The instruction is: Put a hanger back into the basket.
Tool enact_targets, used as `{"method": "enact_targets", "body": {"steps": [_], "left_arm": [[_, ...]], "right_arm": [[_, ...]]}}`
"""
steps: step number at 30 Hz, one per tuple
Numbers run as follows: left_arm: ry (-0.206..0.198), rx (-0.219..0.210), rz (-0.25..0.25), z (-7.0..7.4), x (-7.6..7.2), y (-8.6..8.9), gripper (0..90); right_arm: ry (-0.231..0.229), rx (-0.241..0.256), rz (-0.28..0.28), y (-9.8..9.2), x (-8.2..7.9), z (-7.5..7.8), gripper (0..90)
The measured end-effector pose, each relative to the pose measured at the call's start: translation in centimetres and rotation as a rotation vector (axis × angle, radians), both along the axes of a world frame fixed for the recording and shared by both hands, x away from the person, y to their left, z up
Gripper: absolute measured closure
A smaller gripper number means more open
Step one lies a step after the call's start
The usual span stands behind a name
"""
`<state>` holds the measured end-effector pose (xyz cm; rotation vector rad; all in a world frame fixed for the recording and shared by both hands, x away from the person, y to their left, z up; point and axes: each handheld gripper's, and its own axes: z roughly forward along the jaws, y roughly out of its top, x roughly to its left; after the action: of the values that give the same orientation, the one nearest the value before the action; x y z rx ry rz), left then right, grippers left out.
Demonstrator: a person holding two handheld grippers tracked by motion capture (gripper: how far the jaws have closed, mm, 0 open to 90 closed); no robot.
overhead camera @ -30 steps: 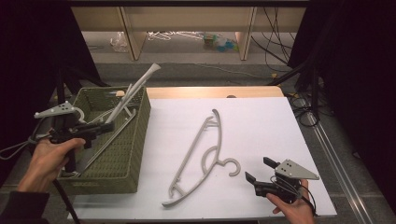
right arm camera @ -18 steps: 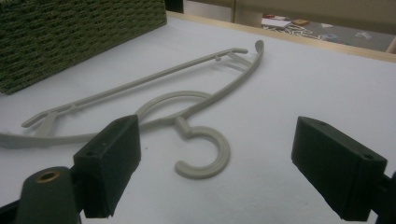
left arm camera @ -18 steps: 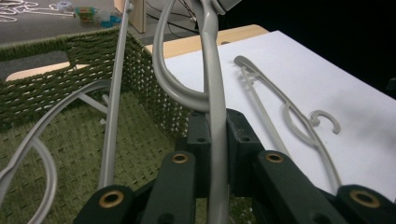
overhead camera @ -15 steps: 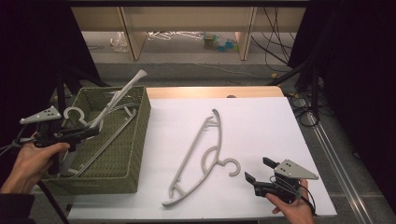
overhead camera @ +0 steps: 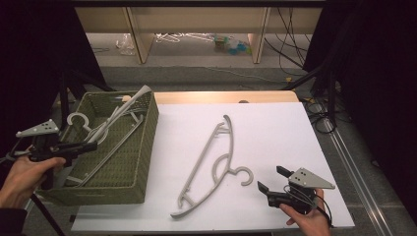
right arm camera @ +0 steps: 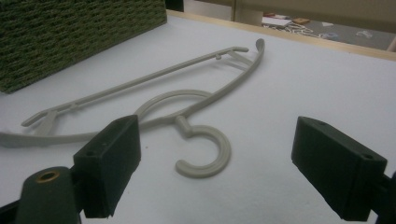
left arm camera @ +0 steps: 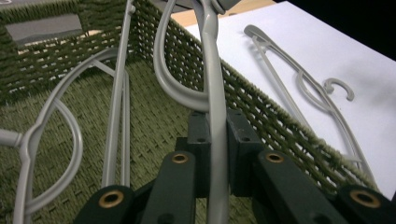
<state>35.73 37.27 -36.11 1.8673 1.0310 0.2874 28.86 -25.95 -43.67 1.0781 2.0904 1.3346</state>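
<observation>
Three grey hangers (overhead camera: 211,164), one green woven basket (overhead camera: 133,162), two claws (overhead camera: 273,183).

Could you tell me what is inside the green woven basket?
The basket holds grey hangers: one clamped in the left gripper, at least one more on the floor. The gripper hides the floor nearest it.

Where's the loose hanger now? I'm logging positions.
In the high view, the hanger lies flat on the white table, between the green basket and the right hand-held gripper.
</observation>
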Motion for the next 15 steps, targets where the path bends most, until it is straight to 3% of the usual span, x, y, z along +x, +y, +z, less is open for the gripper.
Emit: {"method": "enact_targets", "body": {"steps": [1, 9, 15], "left_arm": [[0.0, 0.005, 0.003, -0.1, 0.0, 0.1, 81.4], [0.04, -0.028, -0.008, -1.3, 0.4, 0.8, 81.3], [0.087, -0.016, 0.014, -2.5, 1.2, 0.7, 81.2]], "right_arm": [[-0.009, 0.021, 0.008, 0.1, 0.1, -0.1, 16.7], [-0.009, 0.02, 0.007, 0.1, 0.1, -0.2, 16.7], [-0.008, 0.02, 0.007, 0.1, 0.1, -0.1, 16.8]]}}
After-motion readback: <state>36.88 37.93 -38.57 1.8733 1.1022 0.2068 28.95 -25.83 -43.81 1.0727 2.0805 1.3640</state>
